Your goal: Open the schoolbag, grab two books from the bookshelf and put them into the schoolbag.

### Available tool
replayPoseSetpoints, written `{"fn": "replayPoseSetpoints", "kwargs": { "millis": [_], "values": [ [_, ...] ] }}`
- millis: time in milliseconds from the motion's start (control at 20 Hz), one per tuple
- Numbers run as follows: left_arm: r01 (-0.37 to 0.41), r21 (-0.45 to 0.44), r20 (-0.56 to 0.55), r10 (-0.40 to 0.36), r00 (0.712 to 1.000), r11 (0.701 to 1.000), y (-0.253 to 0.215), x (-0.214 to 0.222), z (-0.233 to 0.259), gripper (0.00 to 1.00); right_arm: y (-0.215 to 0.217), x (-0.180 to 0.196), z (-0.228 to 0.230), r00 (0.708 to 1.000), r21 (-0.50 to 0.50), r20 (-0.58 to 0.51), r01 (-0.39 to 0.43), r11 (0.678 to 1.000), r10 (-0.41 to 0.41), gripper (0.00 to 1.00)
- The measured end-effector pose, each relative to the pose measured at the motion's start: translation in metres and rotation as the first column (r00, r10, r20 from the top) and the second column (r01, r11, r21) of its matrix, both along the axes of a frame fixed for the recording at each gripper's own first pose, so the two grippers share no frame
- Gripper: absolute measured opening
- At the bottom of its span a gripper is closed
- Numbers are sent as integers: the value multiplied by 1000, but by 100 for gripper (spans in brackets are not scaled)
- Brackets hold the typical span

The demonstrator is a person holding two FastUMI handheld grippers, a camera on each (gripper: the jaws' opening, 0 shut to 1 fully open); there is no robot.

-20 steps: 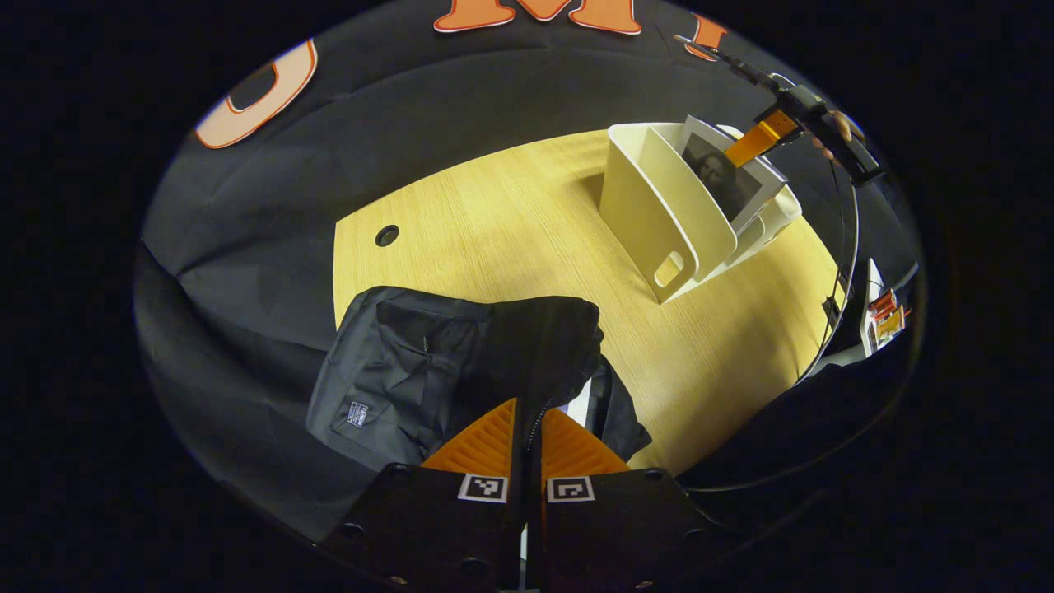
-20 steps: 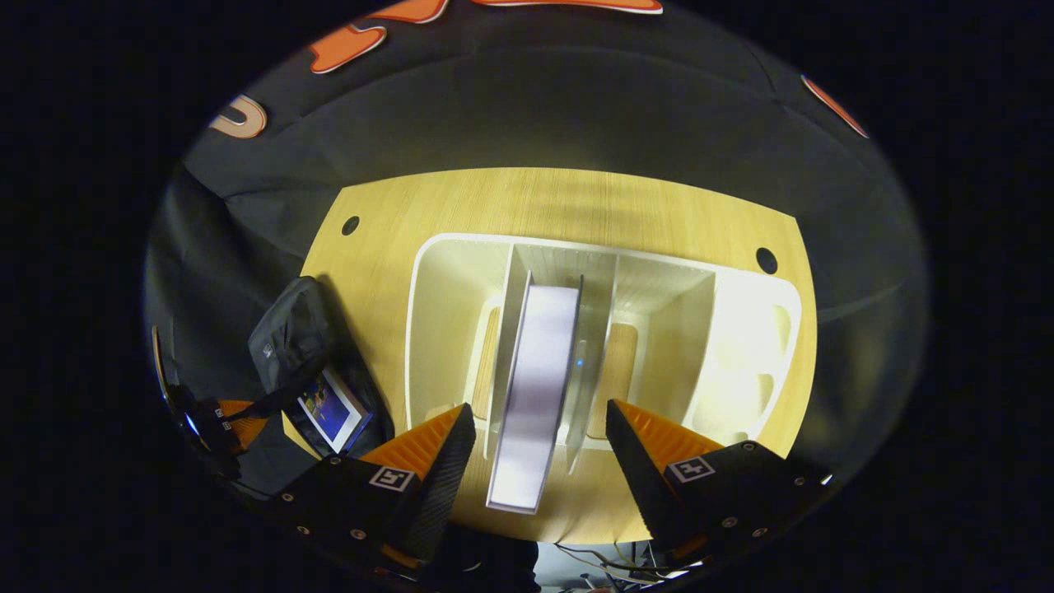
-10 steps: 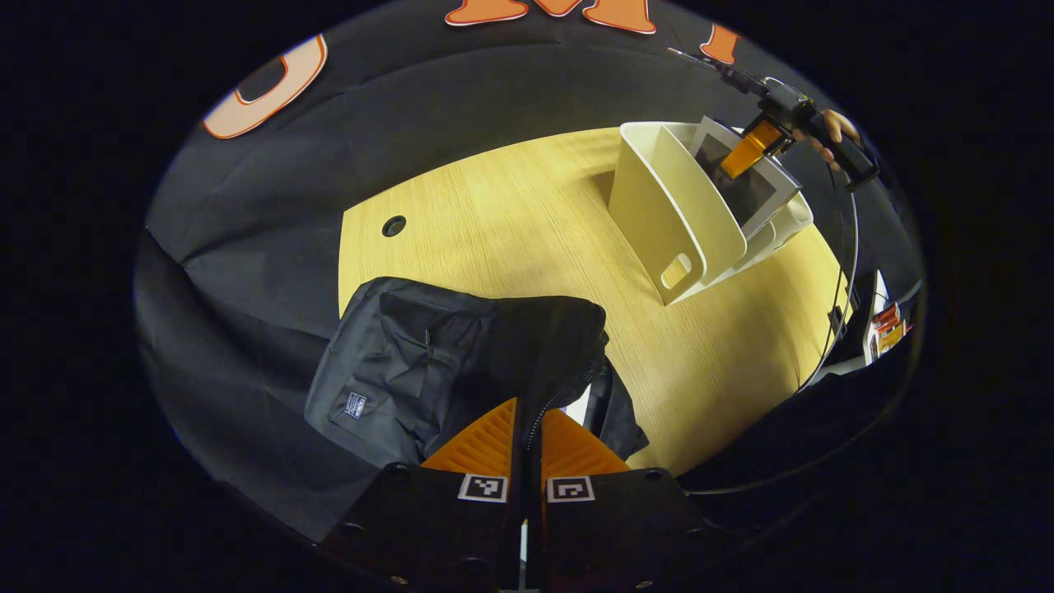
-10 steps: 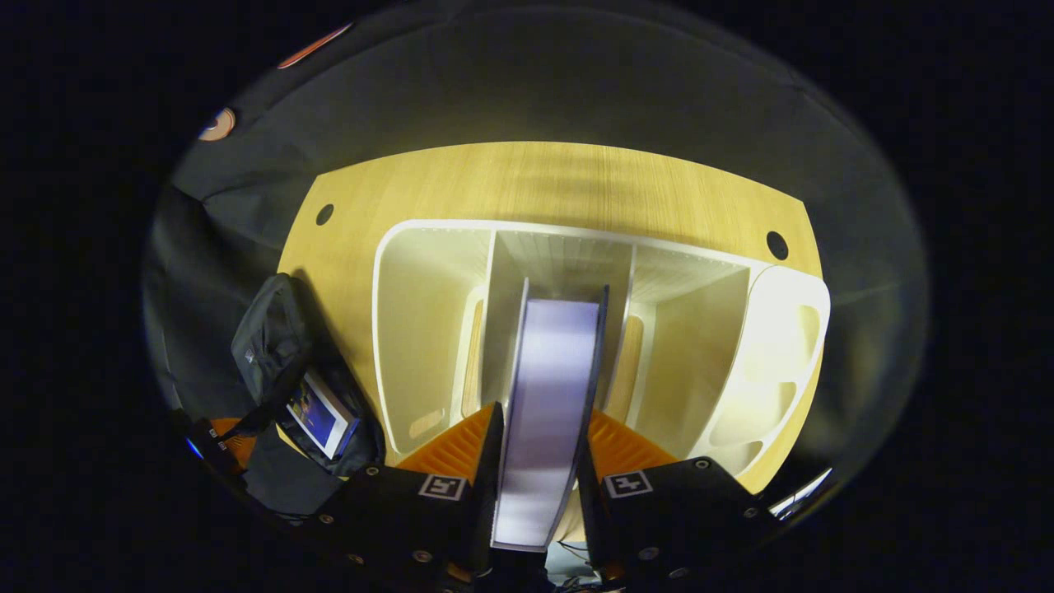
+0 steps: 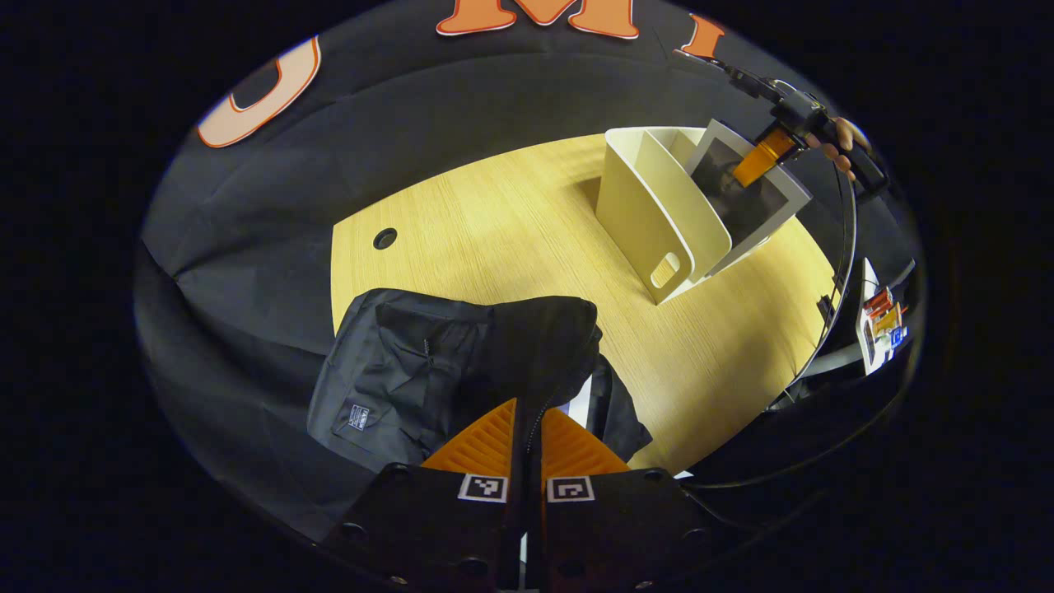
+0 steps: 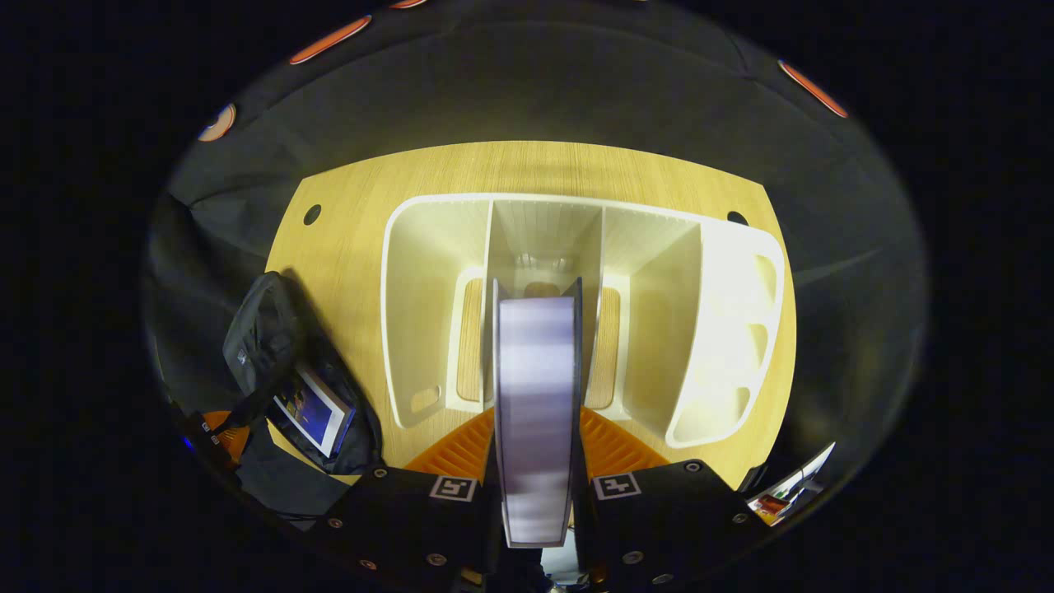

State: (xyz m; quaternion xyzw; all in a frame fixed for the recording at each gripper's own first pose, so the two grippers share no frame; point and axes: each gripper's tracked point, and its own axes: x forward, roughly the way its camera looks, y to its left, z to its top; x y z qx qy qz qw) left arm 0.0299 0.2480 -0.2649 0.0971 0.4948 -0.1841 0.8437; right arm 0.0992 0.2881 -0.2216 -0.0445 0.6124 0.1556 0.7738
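Your right gripper point(image 6: 535, 445) squeezes the thin grey-covered second book point(image 6: 537, 395); your left gripper point(image 5: 527, 436) pinches the black cloth schoolbag point(image 5: 428, 362) open. Next, carry the book there.

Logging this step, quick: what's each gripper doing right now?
Left gripper: closed on the schoolbag flap.
Right gripper: closed on a book above the bookshelf.

Two books, one black fabric schoolbag point(image 5: 428, 371), one cream plastic bookshelf point(image 6: 576, 305), two round holes in the wooden desk point(image 6: 362, 247).
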Motion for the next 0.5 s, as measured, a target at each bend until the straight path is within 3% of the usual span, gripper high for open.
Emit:
{"fn": "replayPoseSetpoints", "kwargs": {
  "millis": [500],
  "values": [
    [165,-27,50,-163,985,986,7,-14,-3,4,-36,-121,16,972,21,-7,235,972,-234,37]
  ]
}}
